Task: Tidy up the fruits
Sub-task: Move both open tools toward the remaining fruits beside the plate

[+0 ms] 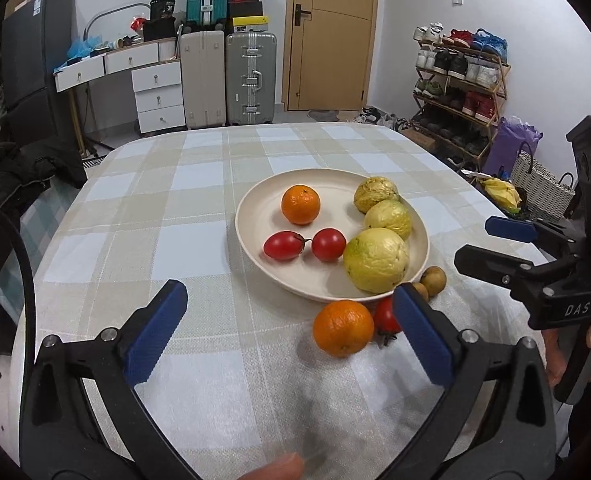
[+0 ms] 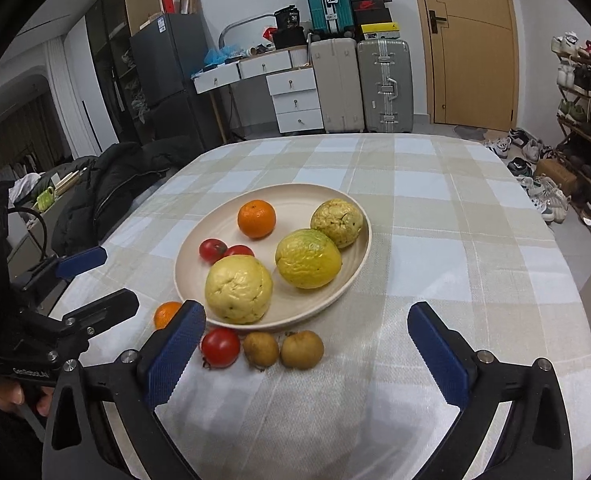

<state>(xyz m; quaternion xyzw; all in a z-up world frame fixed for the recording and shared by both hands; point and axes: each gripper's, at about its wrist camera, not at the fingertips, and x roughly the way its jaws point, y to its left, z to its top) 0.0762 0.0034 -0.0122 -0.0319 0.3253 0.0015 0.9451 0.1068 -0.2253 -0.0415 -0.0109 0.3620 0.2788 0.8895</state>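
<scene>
Four fruits lie off the plate near the table's front edge; both grippers gape empty, and a nudge could roll the orange away.

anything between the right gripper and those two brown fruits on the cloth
Nothing visible. The right gripper stands open and empty, and the two brown fruits lie on bare cloth just ahead of it, beside the plate rim. The loose tomato sits to their left, off the path.
</scene>
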